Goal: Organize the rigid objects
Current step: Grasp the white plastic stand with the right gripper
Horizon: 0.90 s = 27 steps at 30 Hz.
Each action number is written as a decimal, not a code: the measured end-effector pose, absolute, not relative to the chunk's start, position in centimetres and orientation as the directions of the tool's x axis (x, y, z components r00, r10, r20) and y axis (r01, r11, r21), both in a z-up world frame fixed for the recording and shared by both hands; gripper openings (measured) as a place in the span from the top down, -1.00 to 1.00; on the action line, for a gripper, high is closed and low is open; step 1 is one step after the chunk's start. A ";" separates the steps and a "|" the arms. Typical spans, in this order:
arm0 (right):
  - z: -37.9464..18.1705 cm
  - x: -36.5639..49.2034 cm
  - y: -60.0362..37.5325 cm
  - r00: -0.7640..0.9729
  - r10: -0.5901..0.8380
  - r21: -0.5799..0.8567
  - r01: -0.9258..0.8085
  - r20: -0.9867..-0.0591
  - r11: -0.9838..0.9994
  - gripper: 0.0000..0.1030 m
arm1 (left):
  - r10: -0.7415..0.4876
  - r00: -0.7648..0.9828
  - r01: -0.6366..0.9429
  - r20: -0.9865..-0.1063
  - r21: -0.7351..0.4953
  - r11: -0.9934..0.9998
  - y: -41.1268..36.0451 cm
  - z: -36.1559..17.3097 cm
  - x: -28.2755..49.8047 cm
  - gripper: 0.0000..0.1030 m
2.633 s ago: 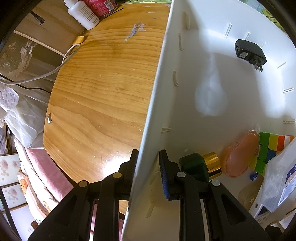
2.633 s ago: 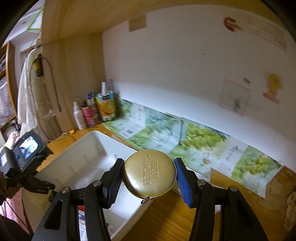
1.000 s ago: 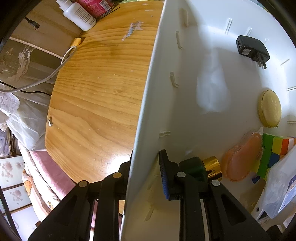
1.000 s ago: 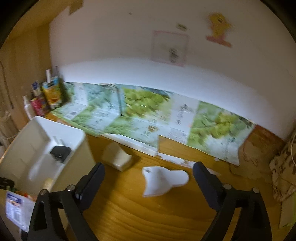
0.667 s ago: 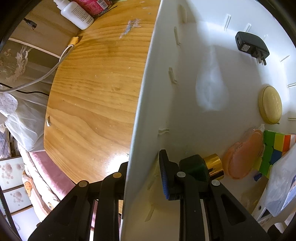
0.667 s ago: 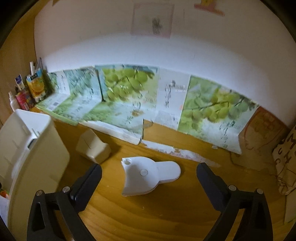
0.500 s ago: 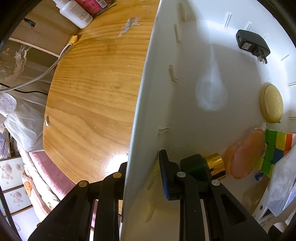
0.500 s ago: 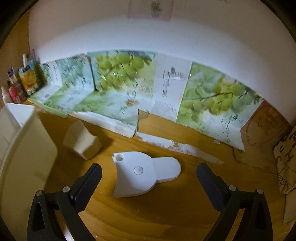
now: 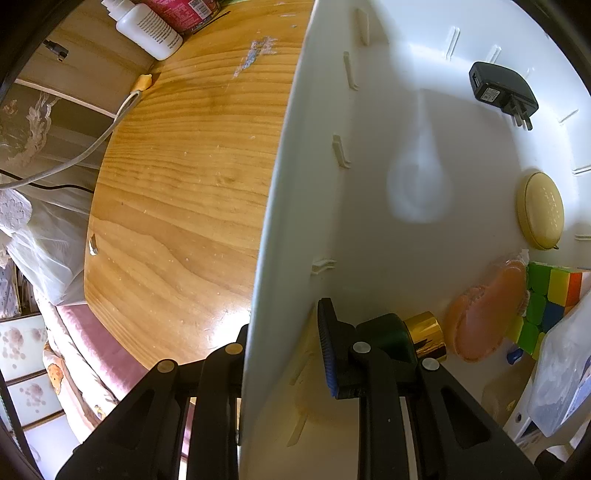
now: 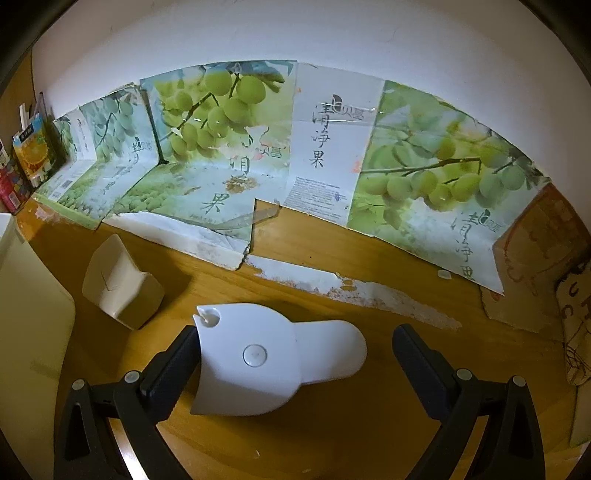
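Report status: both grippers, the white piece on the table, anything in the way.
Left gripper clamped on white bin wall. Right gripper open, straddling flat white plastic piece, not gripped. Small white holder sits left of it, clear of the jaws.

Black fingers (image 10: pixel 173 365), blue pads (image 9: pixel 327 350), silver screws

The storage bin (image 9: pixel 295 206) stands on the wooden table (image 9: pixel 177 192), its side wall between the fingers of the left gripper (image 9: pixel 284 343). Inside it, a power adapter (image 9: pixel 502 88) lies at the far end, a round tin (image 9: pixel 540 209) nearer along the right wall, then a puzzle cube (image 9: pixel 550 299) with a soap-like disc (image 9: pixel 484 325) just left of it and a bottle (image 9: pixel 402 336) beside the gripper finger. Outside, a squeeze bottle (image 9: pixel 147 29) stands at the table's far edge. On the right gripper's (image 10: pixel 295 362) side, a flat plastic piece (image 10: pixel 266 358) lies on the table between its spread fingers, a small stand (image 10: pixel 122 288) left and behind, printed cardboard (image 10: pixel 258 155) against the wall.
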State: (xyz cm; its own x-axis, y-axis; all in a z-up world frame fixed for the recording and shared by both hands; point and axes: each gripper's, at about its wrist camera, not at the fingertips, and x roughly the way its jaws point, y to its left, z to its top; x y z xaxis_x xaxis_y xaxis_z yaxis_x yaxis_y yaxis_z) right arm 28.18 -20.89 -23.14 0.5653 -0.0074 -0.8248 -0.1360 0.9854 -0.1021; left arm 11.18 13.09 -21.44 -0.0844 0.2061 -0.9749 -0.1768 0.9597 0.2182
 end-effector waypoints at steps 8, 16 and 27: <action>-23.1 28.0 -20.5 0.574 0.027 -0.083 -0.163 -0.818 0.983 -0.67 | 0.209 -0.084 -0.182 -0.974 0.221 0.958 13.2 -21.2 11.8 0.53; -21.6 27.0 -20.4 0.602 0.047 -0.066 -0.164 -0.797 0.984 -0.65 | 0.207 -0.083 -0.200 -0.975 0.220 0.955 13.5 -20.7 11.9 0.53; -16.8 23.5 -19.0 0.661 0.131 -0.054 -0.253 -0.738 0.966 -0.62 | 0.209 -0.076 -0.215 -0.975 0.221 0.951 14.0 -20.3 11.3 0.53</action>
